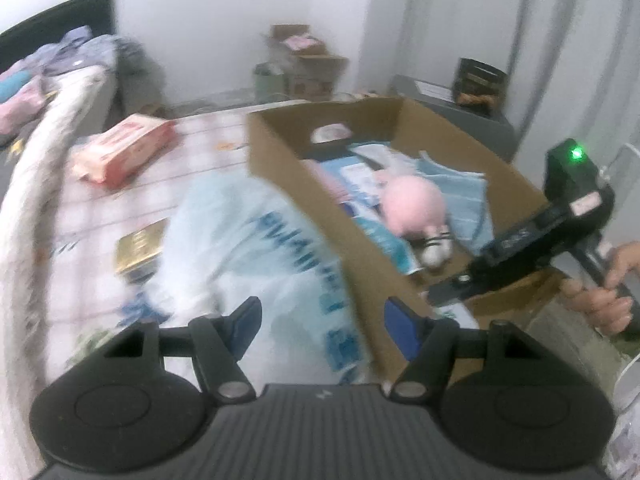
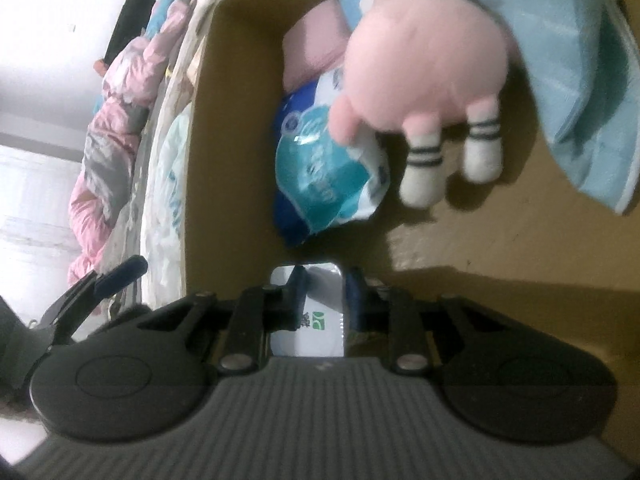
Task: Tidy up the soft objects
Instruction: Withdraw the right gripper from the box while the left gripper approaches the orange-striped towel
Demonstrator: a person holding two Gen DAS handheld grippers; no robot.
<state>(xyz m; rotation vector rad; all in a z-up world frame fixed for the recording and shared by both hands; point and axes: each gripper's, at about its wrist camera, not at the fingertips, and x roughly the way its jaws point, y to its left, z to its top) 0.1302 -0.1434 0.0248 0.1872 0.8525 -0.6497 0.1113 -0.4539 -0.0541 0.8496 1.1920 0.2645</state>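
In the right wrist view my right gripper (image 2: 325, 284) is shut on a small white pack with a green logo (image 2: 308, 320), low inside the cardboard box (image 2: 500, 236). Ahead of it in the box lie a pink plush toy (image 2: 424, 76) with striped white feet, a blue and teal tissue pack (image 2: 328, 176) and a light blue towel (image 2: 580, 80). In the left wrist view my left gripper (image 1: 324, 316) stands open above a large pale blue plastic pack (image 1: 260, 248) that leans on the box's outer wall (image 1: 320, 200). Nothing sits between its fingers. The plush (image 1: 414, 204) shows in the box.
On the checked bedspread (image 1: 200, 152) lie a pink and red pack (image 1: 124, 148) and a gold box (image 1: 140, 248). A white rolled blanket (image 1: 36, 184) runs along the left. A hand (image 1: 600, 300) holds the right gripper (image 1: 520, 248) at the box's near corner. Cartons (image 1: 308, 64) stand by the wall.
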